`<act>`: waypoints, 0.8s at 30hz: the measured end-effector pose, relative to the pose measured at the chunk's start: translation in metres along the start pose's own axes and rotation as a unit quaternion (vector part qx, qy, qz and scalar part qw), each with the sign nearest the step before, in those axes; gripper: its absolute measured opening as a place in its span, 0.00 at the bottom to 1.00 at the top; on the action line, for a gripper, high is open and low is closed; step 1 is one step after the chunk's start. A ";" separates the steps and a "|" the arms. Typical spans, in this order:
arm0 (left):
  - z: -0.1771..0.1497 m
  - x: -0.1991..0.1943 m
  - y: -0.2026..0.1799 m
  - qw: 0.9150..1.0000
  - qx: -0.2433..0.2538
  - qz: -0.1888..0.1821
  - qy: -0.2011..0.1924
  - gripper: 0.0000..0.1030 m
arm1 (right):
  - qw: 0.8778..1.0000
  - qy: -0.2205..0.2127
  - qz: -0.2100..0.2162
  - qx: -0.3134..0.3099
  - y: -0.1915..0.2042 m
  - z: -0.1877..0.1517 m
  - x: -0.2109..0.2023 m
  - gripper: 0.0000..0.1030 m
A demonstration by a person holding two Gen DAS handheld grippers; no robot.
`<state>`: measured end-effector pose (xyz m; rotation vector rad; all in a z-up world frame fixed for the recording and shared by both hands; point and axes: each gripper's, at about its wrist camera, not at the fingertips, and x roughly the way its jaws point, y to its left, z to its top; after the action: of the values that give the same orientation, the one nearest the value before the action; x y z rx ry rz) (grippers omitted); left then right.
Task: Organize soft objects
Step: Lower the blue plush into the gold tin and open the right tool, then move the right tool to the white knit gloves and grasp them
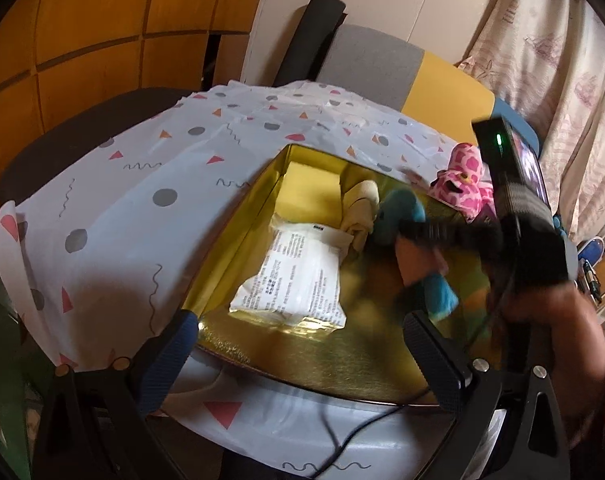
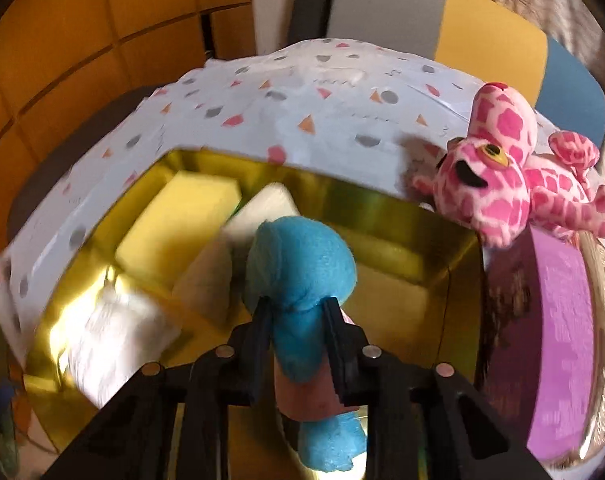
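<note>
My right gripper (image 2: 298,312) is shut on a blue plush toy (image 2: 302,264) and holds it over the open gold box (image 2: 402,208). In the left wrist view the right gripper (image 1: 414,232) and the blue toy (image 1: 402,208) hang blurred above the box (image 1: 238,236). The box holds a yellow sponge (image 2: 182,220), a cream cloth roll (image 2: 222,268) and a white packet (image 1: 298,276). A pink spotted plush (image 2: 514,176) lies on the box's far right corner. My left gripper (image 1: 298,360) is open and empty at the box's near edge.
The box stands on a table with a patterned white cloth (image 1: 114,204). A purple lid (image 2: 562,340) lies right of the box. A grey, yellow and blue chair (image 1: 414,76) stands behind the table. A black cable (image 1: 354,436) crosses the near cloth.
</note>
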<state>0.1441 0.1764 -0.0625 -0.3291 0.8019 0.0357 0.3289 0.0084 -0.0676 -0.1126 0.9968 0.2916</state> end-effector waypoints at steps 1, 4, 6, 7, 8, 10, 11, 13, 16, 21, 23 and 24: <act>-0.001 0.002 0.001 1.000 -0.001 0.000 0.004 1.00 | 1.000 -0.005 0.008 0.015 -0.003 0.004 0.002 0.24; -0.002 0.005 0.003 1.000 -0.005 0.001 0.012 1.00 | 0.998 -0.011 0.029 0.053 -0.013 0.011 -0.002 0.25; -0.002 0.005 0.004 1.000 -0.007 0.000 0.009 1.00 | 0.994 -0.032 0.065 0.076 -0.022 0.005 -0.021 0.29; -0.002 0.005 0.004 1.000 -0.009 -0.001 0.008 1.00 | 0.993 -0.041 0.078 0.079 -0.024 0.003 -0.028 0.30; -0.002 0.005 0.004 1.000 -0.011 -0.001 0.007 1.00 | 0.991 -0.060 0.095 0.078 -0.028 -0.005 -0.045 0.31; -0.001 0.005 0.003 1.000 -0.013 -0.004 0.007 1.00 | 0.989 -0.084 0.104 0.067 -0.029 -0.016 -0.067 0.31; -0.001 0.005 0.001 1.000 -0.013 -0.006 0.007 1.00 | 0.988 -0.099 0.107 0.057 -0.032 -0.026 -0.083 0.34; -0.002 0.004 -0.005 1.000 -0.008 -0.013 0.008 1.00 | 0.986 -0.122 0.106 0.044 -0.039 -0.042 -0.106 0.36; -0.007 0.003 -0.020 0.999 0.006 -0.038 0.011 1.00 | 0.983 -0.147 0.096 0.046 -0.062 -0.076 -0.138 0.37; -0.021 0.004 -0.062 0.995 0.043 -0.088 0.028 1.00 | 0.982 -0.152 0.036 0.109 -0.130 -0.137 -0.168 0.37; -0.031 0.003 -0.087 0.990 0.074 -0.114 0.039 1.00 | 0.980 -0.146 0.006 0.136 -0.160 -0.160 -0.173 0.37; -0.034 0.003 -0.095 0.988 0.084 -0.122 0.043 1.00 | 0.978 -0.140 -0.004 0.153 -0.175 -0.171 -0.173 0.37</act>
<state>0.1370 0.0754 -0.0604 -0.2679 0.8384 -0.2757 0.1540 -0.2304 -0.0219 0.2005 0.7496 0.1384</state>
